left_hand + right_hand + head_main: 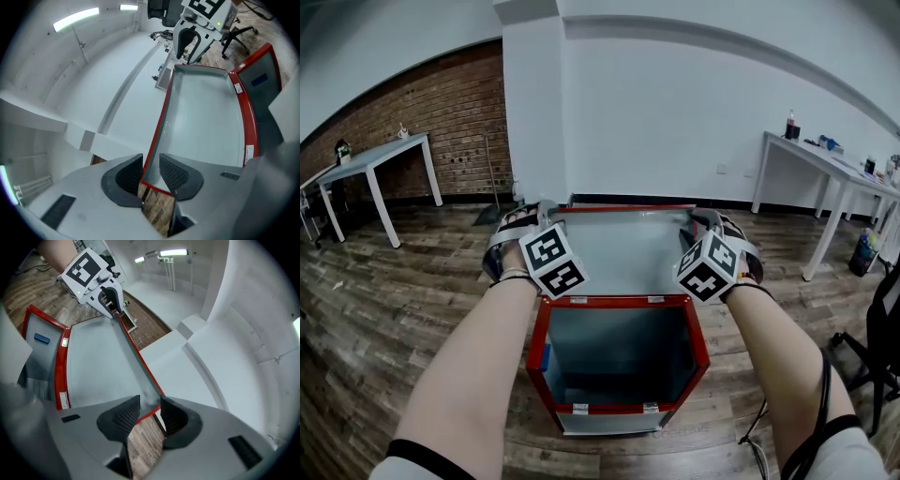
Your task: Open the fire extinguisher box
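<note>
Fire extinguisher box sits open on the floor; your left gripper and right gripper, jaws opening, straddle the corners of its raised lid. Tables stand well aside.

No words, brand names or numbers can be read anywhere. The fire extinguisher box carries small white stickers on its red rim and a blue tag on an inner wall, but their print is too small to make out. The marker cubes bear only black-and-white square patterns.
</note>
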